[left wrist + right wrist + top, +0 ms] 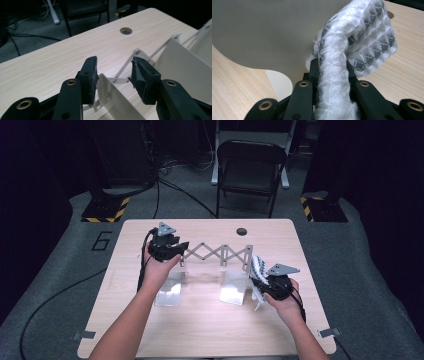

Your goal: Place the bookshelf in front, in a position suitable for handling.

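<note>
Hand-held gripper on our left (181,249) sits at the far left end of the expanding rack (216,254), which stands across the middle of the tabletop (210,330). From the high view we cannot tell whether its jaws touch anything; the left gripper view settles it, showing the two black pads (91,75) standing about half apart with only air between them, one end of the rack's pale panel (115,100) and its scissor bars just below and beyond. That same view shows the round cable hole (125,30) in the far part of the tabletop.

Moving right, we see from above the rack's two upright panels with the criss-cross bars joining their tops.

At the near right, our right hand-held gripper (261,282) is just beside the rack's right panel. From the high view we make out a white patterned cloth (258,267) rising from it. The right gripper view gives what the overhead one cannot: the jaws are clamped on a bunched white knit sock (352,50) with grey diamond marks, its free end flopping over to the right above the tabletop, with the rack's pale panel close behind on the left.
</note>
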A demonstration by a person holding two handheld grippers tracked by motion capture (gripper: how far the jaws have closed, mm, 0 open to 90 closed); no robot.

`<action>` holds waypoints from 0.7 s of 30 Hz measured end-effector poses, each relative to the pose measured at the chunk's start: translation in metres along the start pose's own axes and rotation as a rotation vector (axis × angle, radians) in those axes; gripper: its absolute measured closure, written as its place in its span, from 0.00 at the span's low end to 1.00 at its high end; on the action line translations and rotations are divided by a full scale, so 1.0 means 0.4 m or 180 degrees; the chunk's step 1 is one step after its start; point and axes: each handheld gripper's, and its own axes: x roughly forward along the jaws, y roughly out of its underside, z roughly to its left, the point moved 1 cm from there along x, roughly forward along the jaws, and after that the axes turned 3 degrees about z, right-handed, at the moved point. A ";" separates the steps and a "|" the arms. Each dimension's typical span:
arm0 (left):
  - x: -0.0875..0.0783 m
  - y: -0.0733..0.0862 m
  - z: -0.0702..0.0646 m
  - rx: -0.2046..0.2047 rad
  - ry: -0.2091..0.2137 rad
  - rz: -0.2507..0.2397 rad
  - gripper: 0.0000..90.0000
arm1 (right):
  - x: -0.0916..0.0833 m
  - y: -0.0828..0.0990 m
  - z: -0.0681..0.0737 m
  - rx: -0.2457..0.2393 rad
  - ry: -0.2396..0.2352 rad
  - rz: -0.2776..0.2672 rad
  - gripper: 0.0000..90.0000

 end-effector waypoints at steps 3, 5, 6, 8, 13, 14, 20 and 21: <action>0.008 -0.003 0.012 -0.0045 -0.0012 0.0039 0.62 | 0.001 0.002 0.000 0.0017 0.0016 -0.0061 0.85; 0.019 -0.006 0.019 -0.0083 0.0005 0.0072 0.62 | -0.001 0.002 -0.001 0.0031 0.0020 -0.0029 0.85; 0.019 -0.006 0.019 -0.0083 0.0005 0.0072 0.61 | -0.001 0.002 -0.001 0.0031 0.0020 -0.0029 0.85; 0.033 -0.009 0.023 -0.0119 0.0098 0.0101 0.60 | -0.002 0.003 -0.003 0.0055 0.0021 -0.0072 0.85; 0.056 -0.004 0.029 -0.0096 0.0088 0.0226 0.57 | -0.003 0.003 -0.007 0.0040 0.0006 -0.0023 0.85; 0.064 0.000 0.032 -0.0098 0.0102 0.0298 0.57 | -0.002 0.004 -0.006 0.0068 -0.0002 -0.0008 0.85; 0.072 0.005 0.031 0.0015 0.0100 0.0457 0.59 | -0.001 0.007 -0.009 0.0024 -0.0006 0.0010 0.85; 0.072 0.005 0.031 0.0015 0.0100 0.0457 0.60 | -0.001 0.007 -0.010 0.0028 -0.0005 0.0011 0.85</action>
